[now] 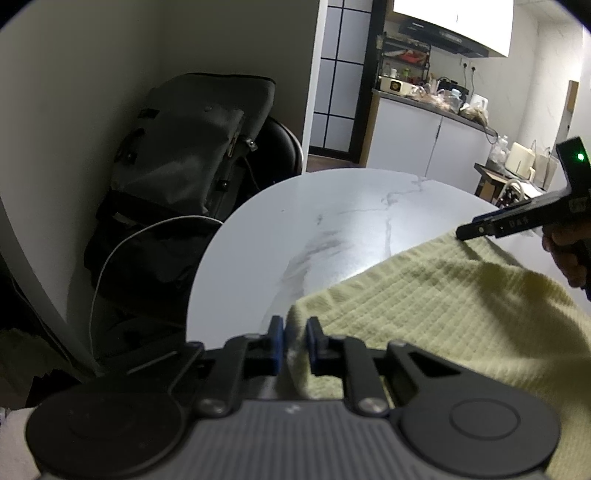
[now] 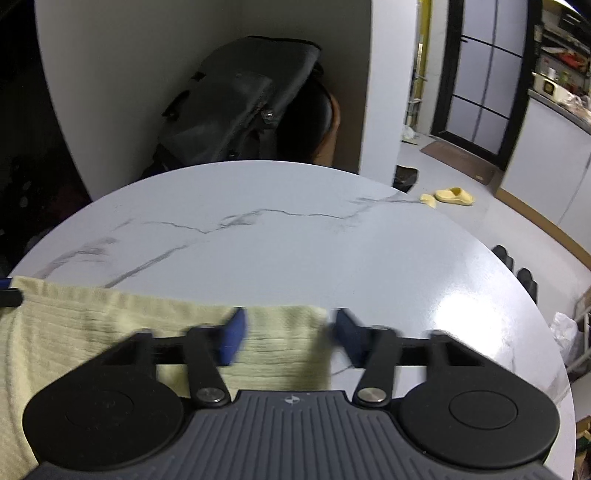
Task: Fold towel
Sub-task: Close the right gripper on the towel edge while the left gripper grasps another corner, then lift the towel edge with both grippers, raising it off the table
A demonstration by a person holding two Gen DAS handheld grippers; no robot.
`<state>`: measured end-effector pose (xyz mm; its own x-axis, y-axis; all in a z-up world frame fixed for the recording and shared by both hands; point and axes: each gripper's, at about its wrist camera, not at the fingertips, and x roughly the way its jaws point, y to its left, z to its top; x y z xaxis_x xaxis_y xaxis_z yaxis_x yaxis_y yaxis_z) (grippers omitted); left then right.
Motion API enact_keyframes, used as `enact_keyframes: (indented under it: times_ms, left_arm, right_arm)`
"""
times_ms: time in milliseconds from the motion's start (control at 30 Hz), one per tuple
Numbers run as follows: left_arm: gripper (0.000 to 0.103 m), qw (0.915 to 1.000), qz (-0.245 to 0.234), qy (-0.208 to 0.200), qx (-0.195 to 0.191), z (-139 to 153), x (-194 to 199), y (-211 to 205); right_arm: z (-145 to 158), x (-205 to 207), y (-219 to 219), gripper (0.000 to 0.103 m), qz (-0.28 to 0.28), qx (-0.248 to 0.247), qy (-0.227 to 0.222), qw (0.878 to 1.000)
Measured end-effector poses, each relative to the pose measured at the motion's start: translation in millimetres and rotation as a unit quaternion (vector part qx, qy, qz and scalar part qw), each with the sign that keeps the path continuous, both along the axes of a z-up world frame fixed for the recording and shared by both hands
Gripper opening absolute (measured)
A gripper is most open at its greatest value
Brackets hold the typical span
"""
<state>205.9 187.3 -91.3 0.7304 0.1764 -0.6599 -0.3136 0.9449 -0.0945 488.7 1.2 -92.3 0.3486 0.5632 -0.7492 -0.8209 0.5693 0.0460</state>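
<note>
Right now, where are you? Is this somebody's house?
Most likely yes, a small home. A round marble-look table holds the yellow towel, a kitchen counter crowded with jars sits under a range hood, and a yellow slipper lies on the floor.

Pale yellow waffle-weave towel (image 1: 443, 302), rumpled

towel (image 1: 443, 314) pale yellow, waffle txtr | table (image 2: 295, 240) white w/ grey marble veins | pads (image 1: 275, 332) blue
</note>
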Motion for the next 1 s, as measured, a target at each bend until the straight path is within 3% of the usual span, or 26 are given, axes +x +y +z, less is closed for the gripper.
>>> enact_keyframes:
  times_ms: [67,1000]
  left_arm:
    - [0.014,1.0,-0.001,-0.002,-0.003,-0.5,2.5,-0.9]
    - [0.007,0.9998,-0.01,-0.018,-0.008,-8.0,98.7,13.8]
  right_arm:
    - [1.2,1.9,0.5,0.009,0.002,-0.003,0.006,1.0]
    - [-2.5,32.4,-28.6,0.008,-0.072,0.03,-0.016,0.997]
